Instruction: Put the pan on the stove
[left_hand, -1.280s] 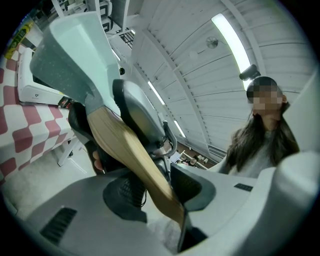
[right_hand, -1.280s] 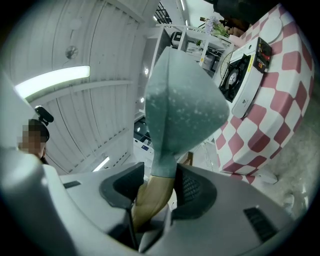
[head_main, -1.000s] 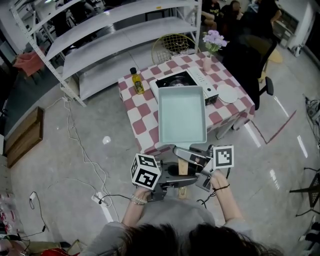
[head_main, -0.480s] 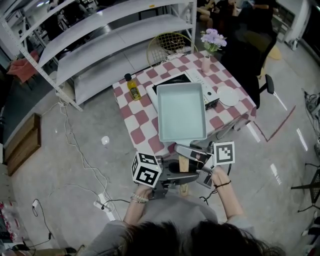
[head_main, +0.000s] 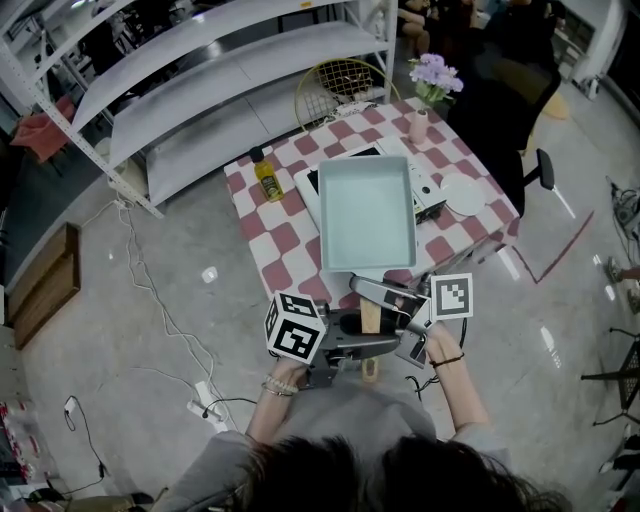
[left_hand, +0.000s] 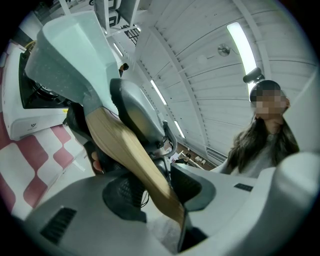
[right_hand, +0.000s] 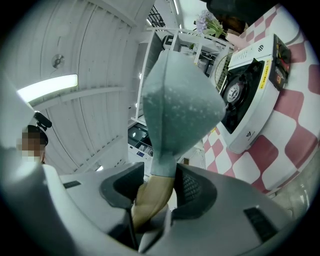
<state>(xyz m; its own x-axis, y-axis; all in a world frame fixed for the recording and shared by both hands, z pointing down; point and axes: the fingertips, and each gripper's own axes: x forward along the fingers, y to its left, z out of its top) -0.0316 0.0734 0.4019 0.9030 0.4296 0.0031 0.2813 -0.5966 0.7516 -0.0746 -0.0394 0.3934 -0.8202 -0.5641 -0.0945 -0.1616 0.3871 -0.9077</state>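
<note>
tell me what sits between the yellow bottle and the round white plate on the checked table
The white portable stove, with the pale green rectangular pan held over it, in the head view.

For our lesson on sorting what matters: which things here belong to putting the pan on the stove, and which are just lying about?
Part of the job:
pan
wooden handle
stove
left hand-held gripper
right hand-held gripper

Just lying about:
yellow bottle
flower vase
white plate
metal shelving
</note>
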